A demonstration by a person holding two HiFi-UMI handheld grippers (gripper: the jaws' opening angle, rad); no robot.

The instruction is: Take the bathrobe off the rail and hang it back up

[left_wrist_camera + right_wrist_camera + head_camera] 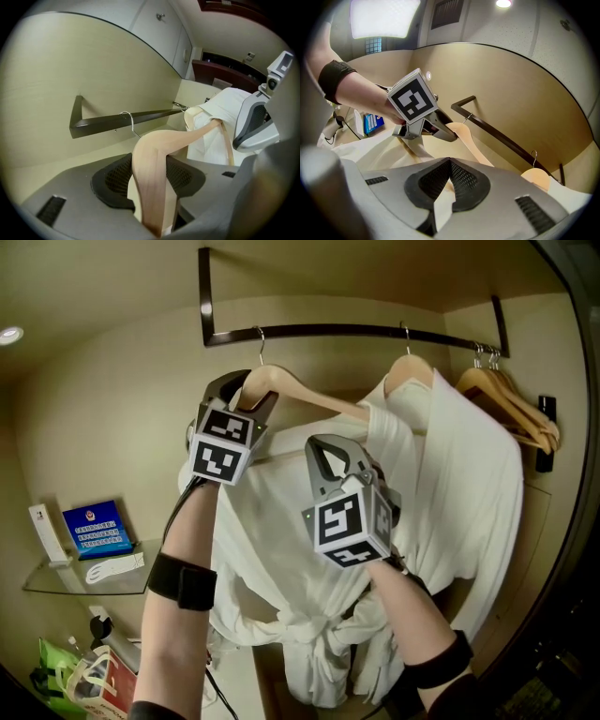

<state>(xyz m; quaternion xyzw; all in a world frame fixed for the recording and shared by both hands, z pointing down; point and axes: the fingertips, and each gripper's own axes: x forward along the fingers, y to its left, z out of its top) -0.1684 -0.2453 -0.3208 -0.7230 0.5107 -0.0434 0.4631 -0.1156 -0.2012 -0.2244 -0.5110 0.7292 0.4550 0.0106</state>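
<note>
Both claws are loaded as I am reading this: the left gripper [152, 176] is clamping the bare end of the wooden hanger [300, 390], whose hook is sitting at the rail [356, 331] just above it. The right gripper [449, 180] is pinching a fold of the bathrobe [291, 559], below and to the right. The hanger's long axis is running rightward into the collar, so I am judging the left gripper nearer the hook.

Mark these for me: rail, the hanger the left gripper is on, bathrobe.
rail [337, 331]: head view, middle of the dark bar.
hanger [150, 164]: left gripper view, wooden arm just below its bend.
bathrobe [272, 531]: head view, white cloth of the body.
</note>
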